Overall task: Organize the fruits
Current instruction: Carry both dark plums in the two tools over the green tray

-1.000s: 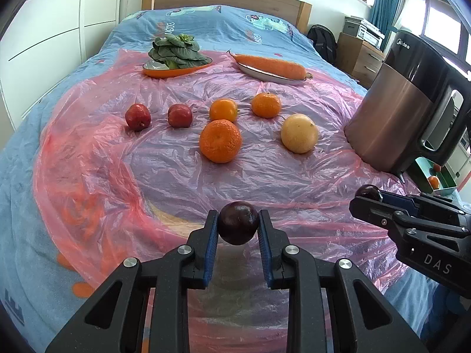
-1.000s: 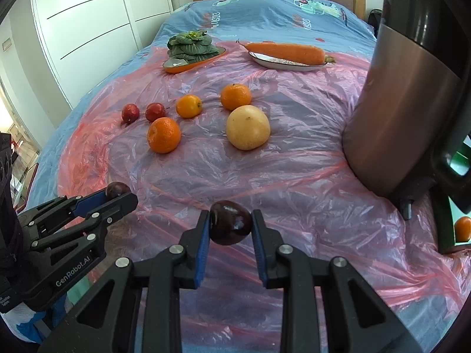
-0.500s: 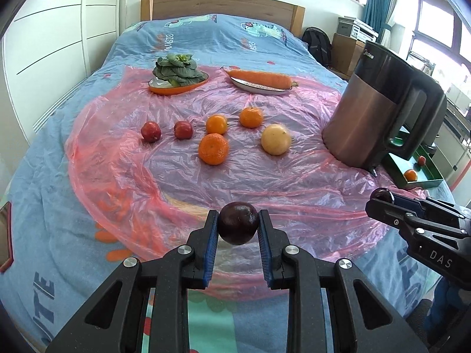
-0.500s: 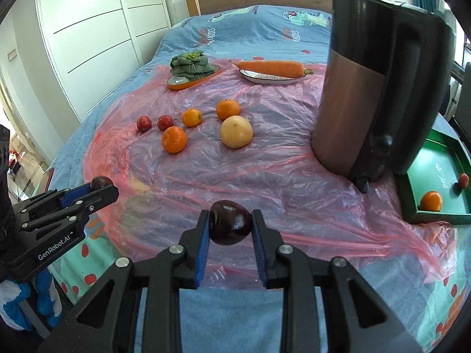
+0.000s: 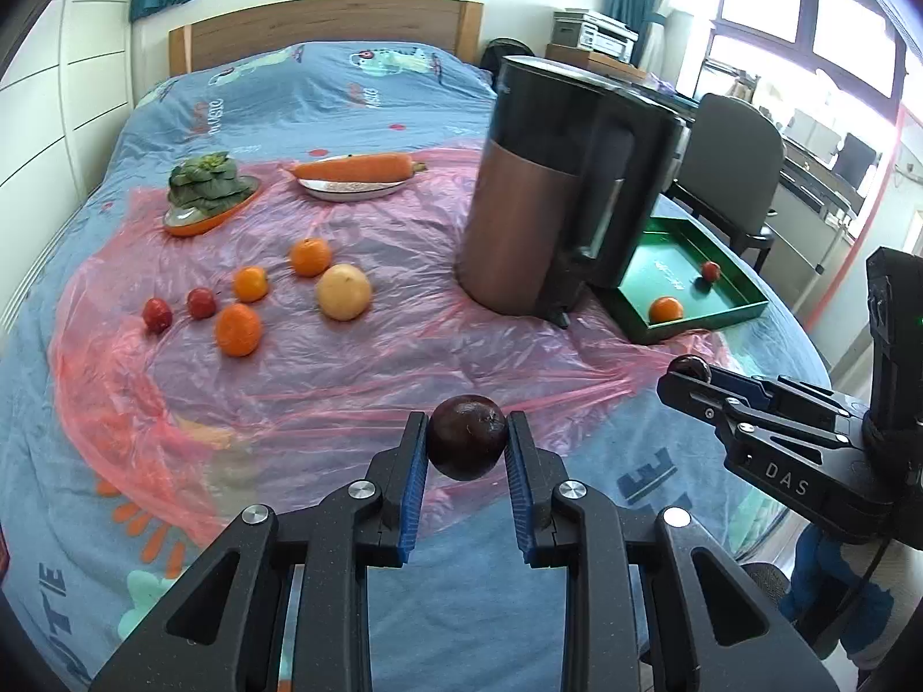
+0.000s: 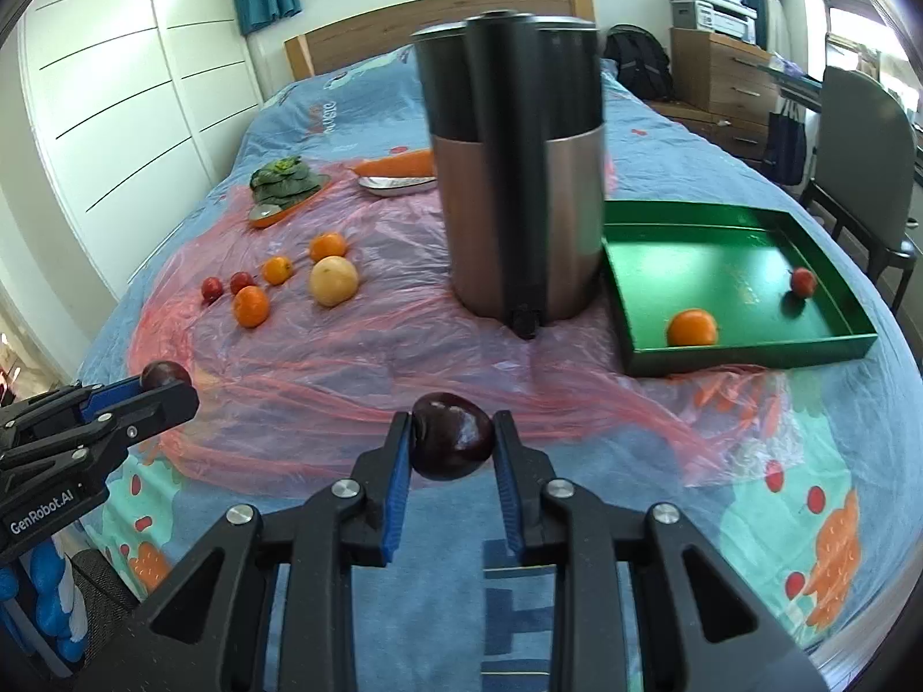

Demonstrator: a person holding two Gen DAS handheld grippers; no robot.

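Observation:
My left gripper (image 5: pixel 466 450) is shut on a dark plum (image 5: pixel 467 436) above the bed's near edge. My right gripper (image 6: pixel 453 444) is shut on another dark plum (image 6: pixel 453 435); it shows at the right of the left wrist view (image 5: pixel 689 372). A green tray (image 6: pixel 750 354) to the right of the kettle holds an orange (image 6: pixel 692 327) and a small red fruit (image 6: pixel 803 281). On the pink plastic sheet (image 5: pixel 346 369) lie three oranges (image 5: pixel 237 330), a yellow fruit (image 5: pixel 343 291) and two small red fruits (image 5: pixel 157 314).
A tall copper and black kettle (image 5: pixel 554 202) stands between the loose fruit and the tray. A carrot on a plate (image 5: pixel 355 173) and greens on an orange dish (image 5: pixel 207 190) sit further back. A chair (image 5: pixel 732 155) stands beyond the bed's right side.
Both grippers have pulled back and turned right with their plums. The fruit looks further off, and the kettle and the green tray have come into fuller view.

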